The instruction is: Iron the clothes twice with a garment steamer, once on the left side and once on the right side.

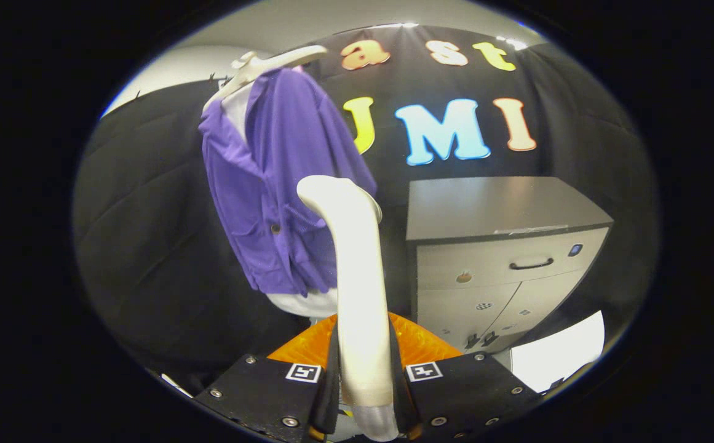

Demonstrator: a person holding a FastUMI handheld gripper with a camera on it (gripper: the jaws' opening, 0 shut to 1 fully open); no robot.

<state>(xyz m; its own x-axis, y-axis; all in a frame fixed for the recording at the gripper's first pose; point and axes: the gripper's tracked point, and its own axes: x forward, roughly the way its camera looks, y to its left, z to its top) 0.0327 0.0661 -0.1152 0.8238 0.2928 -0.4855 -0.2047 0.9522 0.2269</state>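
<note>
Between the two fingers of the gripper (363, 375) stands the white handle of a garment steamer (357, 277), upright and pressed on from both sides, so the fingers are clamped narrow around it. Its curved head bends over at the far end and sits against the lower right part of a purple shirt (277, 184), near the hem. That shirt hangs to the left on a white hanger (264, 64), with a white garment (304, 303) showing under its hem and at its collar. Just beyond the fingers, at the foot of the handle, lies something orange (418, 341); what it is cannot be told. Farther off to the right stands a grey cabinet (504, 246) with a drawer, a dark handle (532, 264) on it, and doors below. Black cloth (147, 246) forms the wall behind the shirt and cabinet.
</note>
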